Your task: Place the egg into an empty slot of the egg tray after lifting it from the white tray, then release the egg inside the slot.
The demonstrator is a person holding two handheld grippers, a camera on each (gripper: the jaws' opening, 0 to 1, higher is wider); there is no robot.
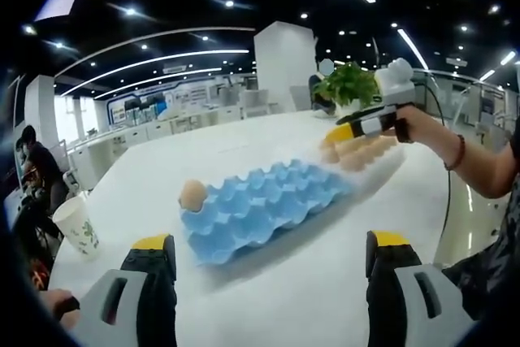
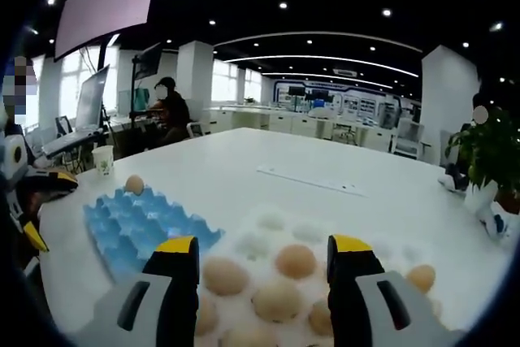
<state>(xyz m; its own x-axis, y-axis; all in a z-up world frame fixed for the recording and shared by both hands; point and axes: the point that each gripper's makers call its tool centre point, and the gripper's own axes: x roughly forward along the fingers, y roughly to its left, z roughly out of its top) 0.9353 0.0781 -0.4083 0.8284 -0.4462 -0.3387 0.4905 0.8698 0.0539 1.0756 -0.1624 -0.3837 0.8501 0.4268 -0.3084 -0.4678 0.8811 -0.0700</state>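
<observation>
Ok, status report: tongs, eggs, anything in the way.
Both tongs open, empty: left, right. Right over eggs in white tray. One egg in blue tray. Path clear.

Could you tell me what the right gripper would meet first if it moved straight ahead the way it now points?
Probably the eggs in the white tray; they sit between the right gripper's open jaws, though depth is uncertain.
</observation>
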